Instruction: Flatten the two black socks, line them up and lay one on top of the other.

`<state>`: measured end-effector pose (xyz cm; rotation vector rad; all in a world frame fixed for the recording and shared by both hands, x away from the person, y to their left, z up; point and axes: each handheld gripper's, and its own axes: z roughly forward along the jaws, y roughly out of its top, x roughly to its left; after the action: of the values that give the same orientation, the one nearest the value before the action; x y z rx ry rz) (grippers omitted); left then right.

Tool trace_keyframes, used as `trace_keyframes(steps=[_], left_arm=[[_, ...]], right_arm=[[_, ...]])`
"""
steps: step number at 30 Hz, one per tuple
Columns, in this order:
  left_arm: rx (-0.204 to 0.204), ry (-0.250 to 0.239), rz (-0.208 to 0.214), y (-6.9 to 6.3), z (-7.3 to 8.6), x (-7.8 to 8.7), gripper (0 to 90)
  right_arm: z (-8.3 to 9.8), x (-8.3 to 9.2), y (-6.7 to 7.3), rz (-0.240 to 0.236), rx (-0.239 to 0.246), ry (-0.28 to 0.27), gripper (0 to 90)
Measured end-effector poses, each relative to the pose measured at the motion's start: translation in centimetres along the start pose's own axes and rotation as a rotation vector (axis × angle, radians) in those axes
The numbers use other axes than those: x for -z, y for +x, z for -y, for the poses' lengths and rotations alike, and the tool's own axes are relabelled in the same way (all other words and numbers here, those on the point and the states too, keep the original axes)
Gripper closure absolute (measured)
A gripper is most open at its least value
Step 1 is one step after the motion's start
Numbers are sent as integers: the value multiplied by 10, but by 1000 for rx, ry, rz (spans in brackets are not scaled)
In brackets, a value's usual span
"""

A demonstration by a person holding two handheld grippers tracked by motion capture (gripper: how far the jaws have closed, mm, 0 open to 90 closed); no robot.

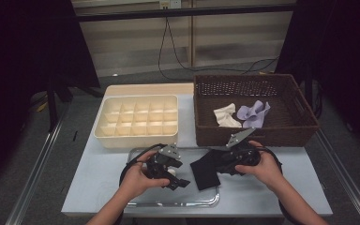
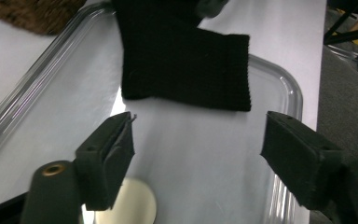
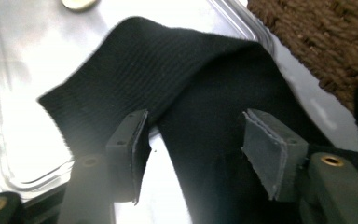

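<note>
Now you are working a black sock (image 1: 205,171) lying half on the clear tray (image 1: 178,202): light, limp, sure to sag. Your right tool (image 3: 193,140) is straddling its foot, jaws spread, not yet pinching; your left tool (image 2: 198,154) is hovering spread near the ribbed cuff (image 2: 223,70), the firmer hold.

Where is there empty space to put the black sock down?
The clear tray is bare left of the black sock, under the left gripper. The divided box has open cells. The basket is free beside its white sock and purple sock. Around the right gripper it is crowded.
</note>
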<state>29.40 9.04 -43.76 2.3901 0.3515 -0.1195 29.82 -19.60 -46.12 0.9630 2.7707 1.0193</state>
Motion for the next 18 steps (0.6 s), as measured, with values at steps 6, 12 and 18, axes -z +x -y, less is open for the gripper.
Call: trace_keyframes(steps=[6,12,18], left_arm=[[-48,30,8,-4,-6,-9,281],[-64,13,31,-7,-14,-24,293],[-128,13,33,-12,-25,-36,335]], right_arm=[[3,-8,1,22,25,-7,500],[5,-9,4,71,29,-16,604],[3,-10,8,82,24,1,735]])
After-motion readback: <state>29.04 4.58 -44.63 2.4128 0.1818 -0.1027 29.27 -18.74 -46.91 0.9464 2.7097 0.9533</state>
